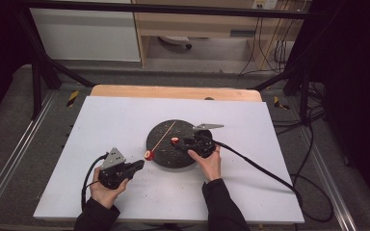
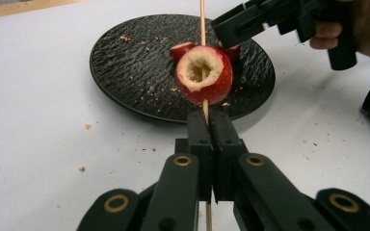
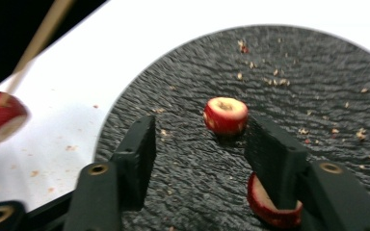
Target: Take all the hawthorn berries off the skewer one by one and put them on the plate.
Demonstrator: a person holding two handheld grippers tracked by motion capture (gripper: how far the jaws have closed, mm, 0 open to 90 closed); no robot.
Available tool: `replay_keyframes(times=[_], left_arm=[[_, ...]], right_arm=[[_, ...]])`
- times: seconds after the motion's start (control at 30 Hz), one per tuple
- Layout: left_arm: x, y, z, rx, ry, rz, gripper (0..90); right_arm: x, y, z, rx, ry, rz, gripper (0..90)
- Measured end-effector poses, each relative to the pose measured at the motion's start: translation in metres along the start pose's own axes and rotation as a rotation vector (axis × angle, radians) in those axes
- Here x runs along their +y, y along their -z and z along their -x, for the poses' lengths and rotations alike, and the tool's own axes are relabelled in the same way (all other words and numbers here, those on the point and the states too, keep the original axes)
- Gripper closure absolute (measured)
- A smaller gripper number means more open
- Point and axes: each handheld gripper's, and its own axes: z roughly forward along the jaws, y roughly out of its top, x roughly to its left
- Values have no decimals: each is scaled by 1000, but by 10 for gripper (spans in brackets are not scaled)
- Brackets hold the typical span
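A thin wooden skewer point(image 2: 203, 19) runs through a hollowed red fruit piece point(image 2: 204, 74), and my left gripper point(image 2: 211, 115) is shut on the stick just below it. In the high view the left gripper point(image 1: 139, 165) sits off the front-left rim of the black round plate point(image 1: 166, 154), and the skewered piece point(image 1: 149, 155) hangs at the rim. My right gripper point(image 3: 202, 127) is open low over the plate point(image 3: 318, 86). A small red fruit ring point(image 3: 225, 114) lies just ahead of its jaws. Another red piece point(image 3: 270, 207) lies partly under its right jaw.
The plate rests on a white mat point(image 1: 115, 120) covering a wooden table point(image 1: 173, 91). Crumbs are scattered on the plate and mat. Cables trail from both grippers. A metal frame point(image 1: 38, 72) and a cabinet stand beyond the table's far edge.
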Motion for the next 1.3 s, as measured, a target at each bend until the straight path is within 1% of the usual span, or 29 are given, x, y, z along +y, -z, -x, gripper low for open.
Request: replay_keyframes(times=[0.17,0.23,0.3,0.43,0.47,0.57,0.77,0.9,0.97,1.0,1.13,1.17,1.3], left_arm=[[0,-1,2,-5,-5,-3,883],[0,-2,4,-8,-6,-3,883],[0,-2,5,-10,-9,-4,883],[1,-4,9,-15,-19,-9,883],[1,-4,10,-17,-19,-10,883],[1,-5,12,-20,-24,-13,884],[1,-12,21,-35,-41,-22,884],[2,-18,31,-52,-58,-31,883],[3,-22,37,-62,-72,-37,883],[4,-24,40,-65,-71,-35,884],[9,-32,50,-82,-91,-35,883],[10,-33,52,-86,-92,-33,883],[15,-41,64,-100,-119,-34,883]], right_arm=[[1,18,-5,18,9,19,270],[-1,26,-7,23,19,18,217],[-4,33,-9,29,16,23,160],[-10,45,-11,28,30,18,84],[-13,49,-12,33,26,17,77],[-20,57,-12,55,16,26,60],[-33,68,-14,81,8,40,54],[-41,73,-17,96,6,30,57],[-42,75,-17,106,8,35,66],[-43,76,-18,117,4,42,69],[-45,79,-20,143,-4,57,91],[-45,79,-20,147,-6,61,102],[-47,79,-20,160,-3,56,159]])
